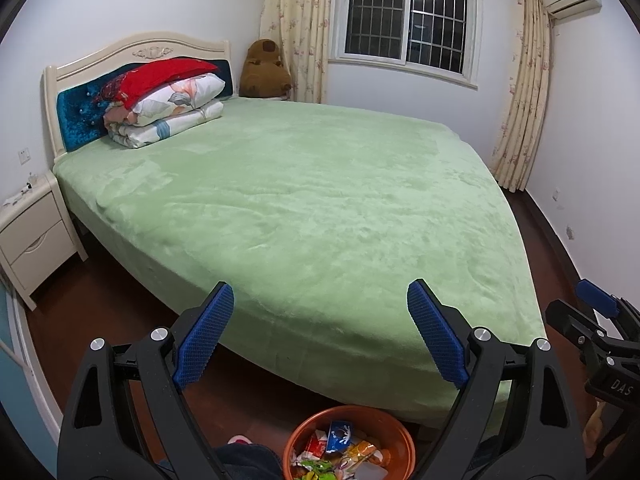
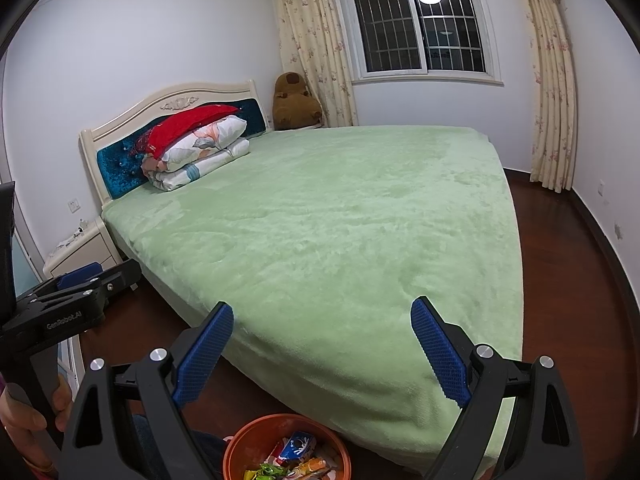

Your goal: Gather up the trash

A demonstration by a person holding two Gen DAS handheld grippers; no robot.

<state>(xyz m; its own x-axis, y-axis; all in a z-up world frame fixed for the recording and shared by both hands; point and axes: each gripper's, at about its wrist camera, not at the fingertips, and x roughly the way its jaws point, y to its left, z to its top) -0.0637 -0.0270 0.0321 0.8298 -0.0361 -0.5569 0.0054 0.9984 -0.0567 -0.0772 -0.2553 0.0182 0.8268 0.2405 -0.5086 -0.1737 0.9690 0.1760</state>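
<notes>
**A:** ok quick rundown pls, where's the trash?

**B:** all in the orange bin (image 1: 350, 440) on the dark wood floor (image 1: 120, 308), at 6 o'clock in the left cam, just by the near corner of the bed (image 1: 320, 208). Wrappers (image 1: 340, 450) piled inside: blue/white pack, orange ones, a green one. Right cam shows the same bin (image 2: 286, 446) at 6 too, wrappers (image 2: 294, 460) in it.

**A:** grippers?

**B:** both spread wide, nothing between the pads. Left gripper (image 1: 320, 336) points over the bed corner, bin below it. Right gripper (image 2: 322, 350) same deal, jaws released, empty. From the left cam the right one sits at 4 o'clock, apart from the left.

**A:** anything on the bed?

**B:** green fuzzy cover, bare except a stack of folded quilts (image 1: 168, 108) w/ a red pillow (image 1: 168, 76) on top, up at 10 o'clock against the headboard (image 1: 136, 52). Brown plush toy (image 1: 266, 70) at 12 in the corner, beside the curtain (image 1: 300, 20). Window (image 1: 408, 12) w/ bars at 1. Nightstand (image 1: 36, 232) at 9.

**A:** person?

**B:** just a hand (image 2: 28, 420) at 8 o'clock in the right cam, holding the left gripper's handle.
</notes>
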